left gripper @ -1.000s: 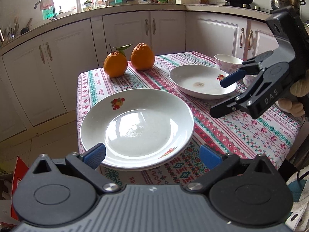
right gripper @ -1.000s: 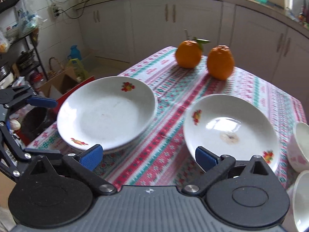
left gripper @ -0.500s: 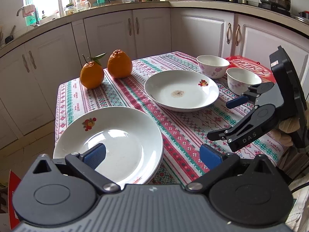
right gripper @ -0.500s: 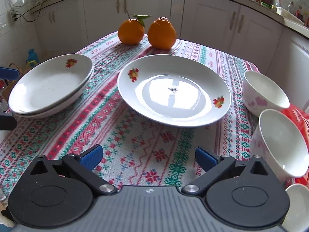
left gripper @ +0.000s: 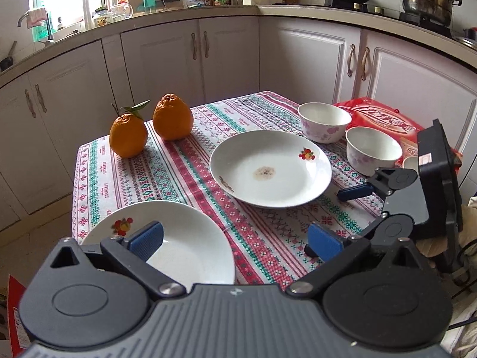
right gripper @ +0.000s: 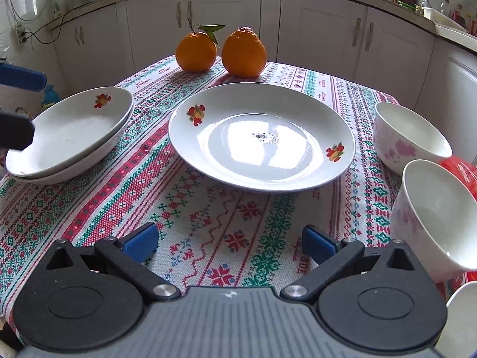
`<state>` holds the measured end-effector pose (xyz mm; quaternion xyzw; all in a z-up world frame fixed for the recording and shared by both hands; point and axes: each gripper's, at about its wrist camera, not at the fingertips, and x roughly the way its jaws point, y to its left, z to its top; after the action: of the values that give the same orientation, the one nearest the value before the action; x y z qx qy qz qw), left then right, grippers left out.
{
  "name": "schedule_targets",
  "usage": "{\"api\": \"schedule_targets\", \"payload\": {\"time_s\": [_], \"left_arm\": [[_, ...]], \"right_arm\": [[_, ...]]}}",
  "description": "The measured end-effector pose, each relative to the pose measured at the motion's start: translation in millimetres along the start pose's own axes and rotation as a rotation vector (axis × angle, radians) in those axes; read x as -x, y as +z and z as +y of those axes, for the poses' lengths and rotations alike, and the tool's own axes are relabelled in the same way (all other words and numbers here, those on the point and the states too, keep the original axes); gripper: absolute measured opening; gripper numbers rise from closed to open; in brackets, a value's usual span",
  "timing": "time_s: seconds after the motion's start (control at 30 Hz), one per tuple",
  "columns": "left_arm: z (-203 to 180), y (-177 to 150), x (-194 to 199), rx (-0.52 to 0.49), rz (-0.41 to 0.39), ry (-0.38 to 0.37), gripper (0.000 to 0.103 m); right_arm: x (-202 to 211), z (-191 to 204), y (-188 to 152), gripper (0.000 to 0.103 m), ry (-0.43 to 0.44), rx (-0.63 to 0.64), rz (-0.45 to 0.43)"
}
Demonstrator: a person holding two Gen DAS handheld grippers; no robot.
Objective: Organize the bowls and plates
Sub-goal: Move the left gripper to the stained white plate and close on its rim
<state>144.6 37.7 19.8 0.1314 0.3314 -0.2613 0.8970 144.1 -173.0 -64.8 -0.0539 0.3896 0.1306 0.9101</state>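
Two white plates sit stacked (right gripper: 71, 131) at the table's left edge, also low in the left wrist view (left gripper: 184, 247). A single white plate (right gripper: 262, 137) with fruit prints and a small stain lies mid-table (left gripper: 268, 167). Two floral bowls (right gripper: 408, 137) (right gripper: 435, 208) stand to its right (left gripper: 323, 120) (left gripper: 372, 149); a third bowl's rim (right gripper: 459, 322) shows at the corner. My left gripper (left gripper: 235, 240) is open and empty over the stack's near rim. My right gripper (right gripper: 229, 243) is open and empty above the cloth, facing the single plate.
Two oranges (right gripper: 196, 50) (right gripper: 244, 52) stand at the far end of the patterned tablecloth (right gripper: 208, 223). A red packet (left gripper: 384, 119) lies behind the bowls. White kitchen cabinets (left gripper: 229, 53) surround the table. The left gripper's fingers (right gripper: 21, 79) show at the left edge.
My left gripper has drawn back from the plate stack, widening its view. My right gripper has swung from the stack to face the single plate and moved closer. Both stay open.
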Motion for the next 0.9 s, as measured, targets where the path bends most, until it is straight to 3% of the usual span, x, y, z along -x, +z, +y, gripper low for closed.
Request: {"api": "schedule_targets", "payload": {"time_s": [0.2,0.43,0.6,0.9], "left_arm": [[1.5,11.5,-14.7,-0.001,0.017,0.060,0.102],[4.7,50.0,-28.0,-0.030,-0.073,0.004,0.102],[16.3,78.3,-66.7,0.020,-0.028,-0.061,0.102],[10.5,92.4,-131.8,-0.044,0.068,-0.108,0.102]], "right_arm": [[2.5,-1.0,-4.0,0.103,0.003,0.005,-0.018],[3.4,-3.1,-3.0,0.103,-0.002,0.002,-0.013],[-3.8,-11.1,4.1,0.103,-0.025,-0.025,0.000],[-13.3,-19.8,11.1,0.103,-0.040,-0.039,-0.006]]}}
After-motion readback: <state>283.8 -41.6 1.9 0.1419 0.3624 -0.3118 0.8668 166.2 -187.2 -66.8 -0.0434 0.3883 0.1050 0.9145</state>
